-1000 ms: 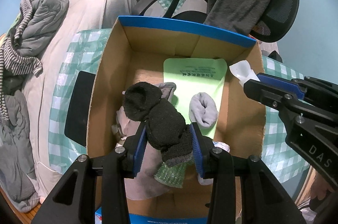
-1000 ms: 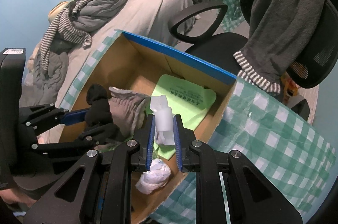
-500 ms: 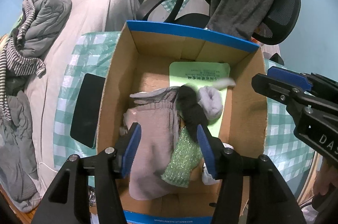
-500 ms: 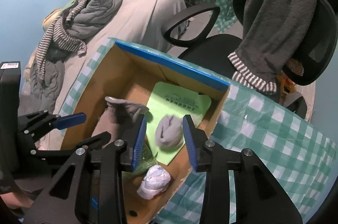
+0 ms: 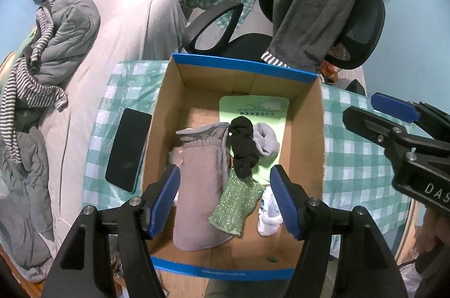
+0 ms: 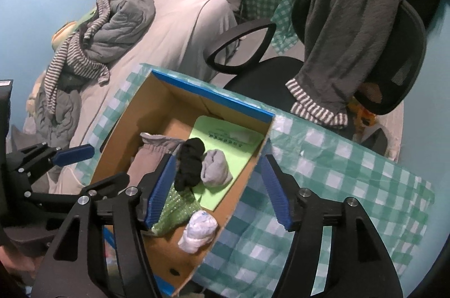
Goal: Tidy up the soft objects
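Both grippers empty, above cardboard box (image 5: 305,129): left gripper (image 5: 225,196) and right gripper (image 6: 216,185) jaws have just been opening, nothing between the pads. Black sock (image 5: 243,146) lies in box, touching grey rolled sock (image 5: 265,140), beside grey cloth (image 5: 201,185) and green cloth (image 5: 236,208).

White letters "DAS" readable on black body of right claw (image 5: 393,112), cut off at picture edge. Green sheet (image 5: 254,108) in cardboard box (image 5: 242,66) carried line of dark print, too small to read. Blue strip along box's near rim bore tiny white print, unreadable.
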### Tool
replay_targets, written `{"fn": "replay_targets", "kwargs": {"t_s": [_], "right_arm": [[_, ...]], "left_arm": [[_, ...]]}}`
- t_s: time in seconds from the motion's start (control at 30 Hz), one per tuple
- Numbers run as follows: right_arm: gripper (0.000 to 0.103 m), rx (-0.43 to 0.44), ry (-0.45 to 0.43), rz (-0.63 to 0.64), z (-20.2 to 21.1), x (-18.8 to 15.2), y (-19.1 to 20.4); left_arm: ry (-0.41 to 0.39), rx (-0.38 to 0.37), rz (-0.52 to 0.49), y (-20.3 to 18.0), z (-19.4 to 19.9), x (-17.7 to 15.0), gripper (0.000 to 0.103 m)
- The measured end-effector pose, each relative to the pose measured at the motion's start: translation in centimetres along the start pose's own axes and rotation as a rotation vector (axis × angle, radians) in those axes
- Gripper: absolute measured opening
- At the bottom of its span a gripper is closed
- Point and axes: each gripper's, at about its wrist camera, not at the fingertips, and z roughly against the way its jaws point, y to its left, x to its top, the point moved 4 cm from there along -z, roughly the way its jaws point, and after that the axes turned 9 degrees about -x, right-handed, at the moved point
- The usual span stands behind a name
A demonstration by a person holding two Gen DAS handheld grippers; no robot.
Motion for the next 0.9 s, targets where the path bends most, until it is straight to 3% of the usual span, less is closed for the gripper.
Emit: {"fn": "replay_targets", "kwargs": {"t_s": [0.07,0.17,0.53,0.9], "right_arm": [[0.066,-0.01,-0.008,-0.001,0.9,-0.2,-0.5],[0.07,-0.03,-0.022,-0.003,2.3,-0.4,-1.1],[0.072,-0.073,-0.041,-0.008,6.1,-1.6,-3.1],[0.072,-0.083,-0.054,-0.038,8.4,-3.0,-5.3]], "left_arm": [[-0.005,0.0,-0.001,-0.4,0.6,-0.2,0.069],[-0.014,0.004,-0.002,-1.0,1.5,-0.6,0.081],[-0.041,-0.016,-0.003,-4.1,4.8,-1.8,0.081],[-0.074,0.014,-0.004,-6.6,7.0,-2.4,0.081]]}}
